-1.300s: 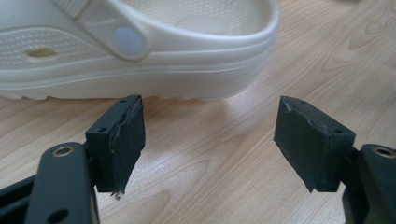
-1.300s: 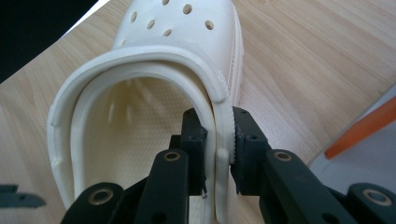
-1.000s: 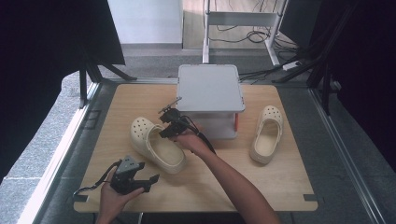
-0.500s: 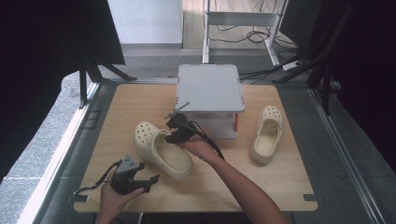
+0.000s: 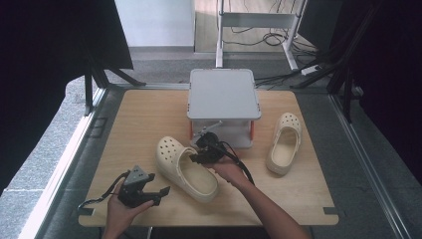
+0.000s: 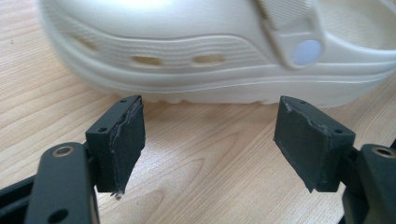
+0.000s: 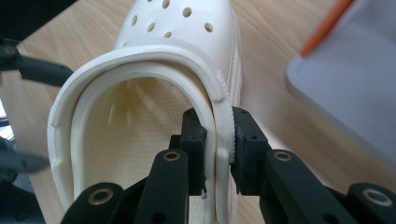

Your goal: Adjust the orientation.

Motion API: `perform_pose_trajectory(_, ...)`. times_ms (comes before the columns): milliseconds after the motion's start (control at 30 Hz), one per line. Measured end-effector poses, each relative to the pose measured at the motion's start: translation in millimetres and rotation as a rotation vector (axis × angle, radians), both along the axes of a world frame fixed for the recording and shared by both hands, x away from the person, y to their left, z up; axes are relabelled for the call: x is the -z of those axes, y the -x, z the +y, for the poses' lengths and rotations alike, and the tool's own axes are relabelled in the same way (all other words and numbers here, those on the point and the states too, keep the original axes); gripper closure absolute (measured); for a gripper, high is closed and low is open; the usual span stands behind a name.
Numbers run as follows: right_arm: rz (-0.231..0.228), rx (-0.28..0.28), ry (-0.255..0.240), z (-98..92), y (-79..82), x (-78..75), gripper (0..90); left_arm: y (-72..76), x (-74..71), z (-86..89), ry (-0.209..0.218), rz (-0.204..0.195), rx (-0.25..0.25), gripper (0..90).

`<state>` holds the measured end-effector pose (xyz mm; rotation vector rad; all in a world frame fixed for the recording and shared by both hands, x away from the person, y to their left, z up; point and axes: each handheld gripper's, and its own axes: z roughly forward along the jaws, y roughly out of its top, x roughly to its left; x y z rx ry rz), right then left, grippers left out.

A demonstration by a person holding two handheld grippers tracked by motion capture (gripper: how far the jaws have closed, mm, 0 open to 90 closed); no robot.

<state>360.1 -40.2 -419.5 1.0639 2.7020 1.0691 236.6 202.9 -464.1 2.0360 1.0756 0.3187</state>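
Clamped tight on the side wall of the cream foam clog with the holes in its toe [image 7: 187,56], that right gripper [image 7: 217,154]: one pad inside the shoe, one outside, rim and folded strap squeezed between. From the high view, same grip at the clog [image 5: 186,169], roughly mid-table, just in front of the grey lidded plastic box with orange corner posts [image 5: 224,94].

Big change over the last second: clog dragged across the light wooden tabletop [image 5: 149,114], away from the left half and toward the centre, toe now pointing up-left and heel swung closer to the near edge. Sole looks down on the wood the whole way, so a slide rather than a lift, probably.

Left gripper [image 5: 149,191] parked near the front-left edge, jaws wide apart, nothing between them; from its own view, just the clog's ribbed sole edge and strap rivet ahead of the pads, not touching.

Second matching cream clog [image 5: 283,144] sitting untouched to the right of the box, toe pointing away.

Guessing pairing or lining up the shoes is the goal, so closing the gap to the other clog counts as real progress. Not there yet though, still well apart.
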Motion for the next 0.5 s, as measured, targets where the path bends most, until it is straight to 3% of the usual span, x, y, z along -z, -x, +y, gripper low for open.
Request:
perform_pose_trajectory(267,-0.001,0.089,-0.011,-44.6,17.5,12.4,77.5,-7.1,1.9,-2.9,0.003,0.012,0.005,25.3)
perform_pose_trajectory(500,0.006,0.141,-0.010,-68.1,27.5,24.8,77.4,-10.2,3.2,-4.3,0.004,0.020,0.014,25.4)
